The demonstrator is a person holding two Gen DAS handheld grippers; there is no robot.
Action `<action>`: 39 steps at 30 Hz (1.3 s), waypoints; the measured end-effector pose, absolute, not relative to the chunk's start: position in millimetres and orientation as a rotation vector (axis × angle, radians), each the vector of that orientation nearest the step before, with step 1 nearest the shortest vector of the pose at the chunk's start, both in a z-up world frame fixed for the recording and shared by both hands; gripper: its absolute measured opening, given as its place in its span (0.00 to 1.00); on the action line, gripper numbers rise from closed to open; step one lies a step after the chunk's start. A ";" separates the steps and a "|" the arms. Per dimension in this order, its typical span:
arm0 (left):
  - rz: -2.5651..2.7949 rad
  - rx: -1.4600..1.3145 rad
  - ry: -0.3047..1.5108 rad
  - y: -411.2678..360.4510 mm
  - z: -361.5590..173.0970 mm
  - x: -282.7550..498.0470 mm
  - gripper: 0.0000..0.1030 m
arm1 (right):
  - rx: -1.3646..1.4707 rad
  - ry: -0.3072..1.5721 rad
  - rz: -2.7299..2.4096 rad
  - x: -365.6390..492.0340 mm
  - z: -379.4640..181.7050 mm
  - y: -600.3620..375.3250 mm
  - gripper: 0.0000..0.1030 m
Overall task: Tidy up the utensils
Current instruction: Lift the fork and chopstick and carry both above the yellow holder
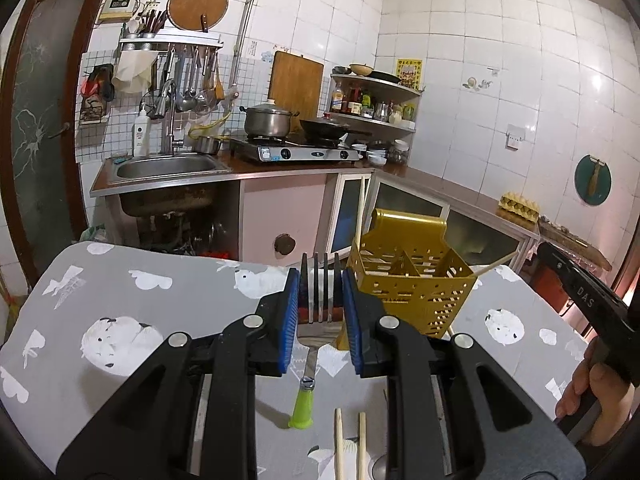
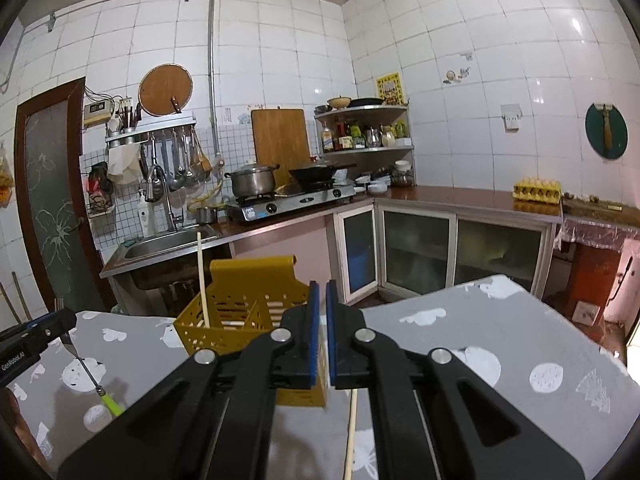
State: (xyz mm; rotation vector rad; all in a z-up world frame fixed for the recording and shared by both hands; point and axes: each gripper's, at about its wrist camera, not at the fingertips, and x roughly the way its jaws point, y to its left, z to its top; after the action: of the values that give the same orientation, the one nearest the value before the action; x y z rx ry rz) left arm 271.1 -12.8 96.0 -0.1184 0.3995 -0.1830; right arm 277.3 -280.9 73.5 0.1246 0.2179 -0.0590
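My left gripper is shut on a fork with a green handle, tines pointing up, held above the grey patterned table. The fork also shows in the right wrist view. A gold perforated utensil caddy stands just right of the fork, with a chopstick upright in it. Two chopsticks lie on the table below. My right gripper is shut on a chopstick that hangs down beneath it, in front of the caddy.
The table carries a grey cloth with white prints. Behind are a sink, a gas stove with a pot and a wok, a corner shelf, and a counter with an egg carton.
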 end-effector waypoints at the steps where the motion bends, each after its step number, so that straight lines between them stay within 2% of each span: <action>1: -0.187 -0.122 0.401 -12.4 97.1 272.7 0.20 | 0.122 0.228 -0.058 280.3 73.6 -282.2 0.03; 5: -0.204 -0.131 0.401 -11.2 102.6 275.5 0.20 | 0.135 0.292 -0.055 293.3 64.9 -293.0 0.03; 14: -0.204 -0.131 0.417 -9.3 98.9 285.2 0.20 | 0.150 0.620 -0.058 324.3 -13.6 -308.5 0.05; 22: -0.201 -0.132 0.421 -4.6 96.4 284.4 0.20 | 0.123 0.775 -0.035 292.0 -57.5 -297.0 0.05; 23: -0.201 -0.131 0.421 -4.7 96.6 284.4 0.20 | 0.123 0.783 -0.033 288.3 -59.1 -296.4 0.08; 24: -0.200 -0.130 0.420 -4.0 96.4 282.8 0.20 | 0.123 0.785 -0.032 281.5 -60.9 -295.6 0.20; 25: -0.202 -0.130 0.421 -3.5 96.2 280.9 0.20 | 0.125 0.781 -0.037 276.3 -60.4 -295.0 0.41; 26: -0.204 -0.131 0.421 -2.4 96.1 278.6 0.20 | 0.123 0.771 -0.044 271.3 -59.2 -294.6 0.48; 32: -0.208 -0.135 0.419 0.5 97.5 259.1 0.20 | 0.097 0.783 -0.025 256.0 -56.2 -282.1 0.45; 34: -0.207 -0.133 0.418 1.2 98.9 254.3 0.20 | 0.076 0.805 -0.024 252.7 -62.2 -274.8 0.31; 39: -0.202 -0.137 0.414 7.6 101.9 246.3 0.20 | 0.086 0.836 -0.037 251.4 -70.8 -274.1 0.16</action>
State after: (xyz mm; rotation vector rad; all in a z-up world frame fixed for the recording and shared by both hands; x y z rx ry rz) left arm 246.3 7.6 101.9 -0.1369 0.4140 -0.2015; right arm 251.4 -274.1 -70.8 0.0863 0.8364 -0.0369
